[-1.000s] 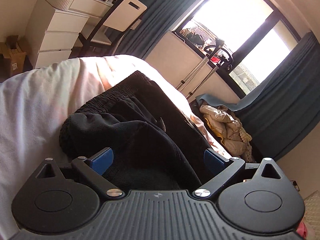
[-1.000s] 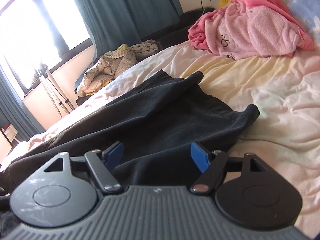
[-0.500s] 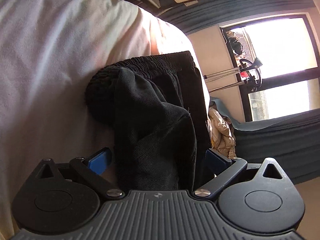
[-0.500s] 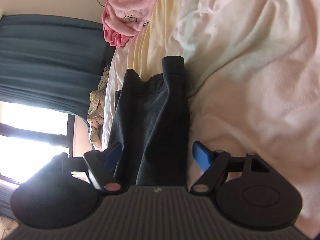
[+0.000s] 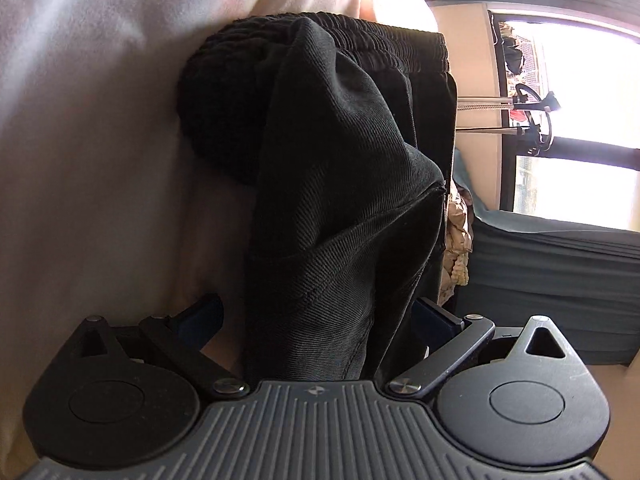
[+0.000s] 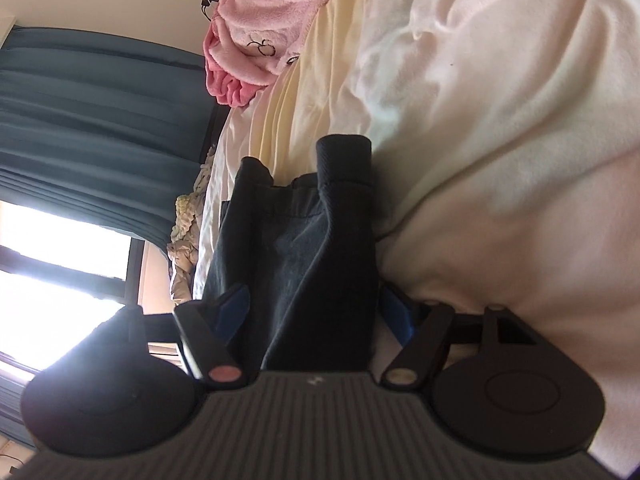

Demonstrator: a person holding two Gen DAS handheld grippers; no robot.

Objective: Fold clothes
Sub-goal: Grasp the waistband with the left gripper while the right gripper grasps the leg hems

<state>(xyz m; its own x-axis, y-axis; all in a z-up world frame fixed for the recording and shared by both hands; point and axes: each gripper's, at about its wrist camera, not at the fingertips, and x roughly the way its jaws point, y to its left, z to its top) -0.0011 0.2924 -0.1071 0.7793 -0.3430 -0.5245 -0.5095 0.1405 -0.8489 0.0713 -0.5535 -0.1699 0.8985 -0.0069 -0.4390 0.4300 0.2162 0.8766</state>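
Observation:
Black trousers lie on the pale bed. The left wrist view shows their waistband end [image 5: 340, 152], with the elastic band at the far side. My left gripper [image 5: 316, 320] is open, blue pads on either side of a raised fold of the fabric. The right wrist view shows the leg-hem end [image 6: 304, 240]. My right gripper [image 6: 312, 312] is open too, its pads straddling the cloth. Both views are rolled sideways. Whether the pads touch the fabric is hidden.
The cream bedsheet [image 6: 500, 120] spreads around the trousers. A pink fleece garment [image 6: 256, 36] lies near the wall. A beige padded jacket [image 5: 456, 248] sits beyond the bed edge. Teal curtains [image 6: 100, 112] and a bright window [image 5: 580, 80] stand behind.
Both grippers have rolled about a quarter turn and moved closer to the trousers, so a fold of fabric now runs between each pair of pads. The jaws stay open.

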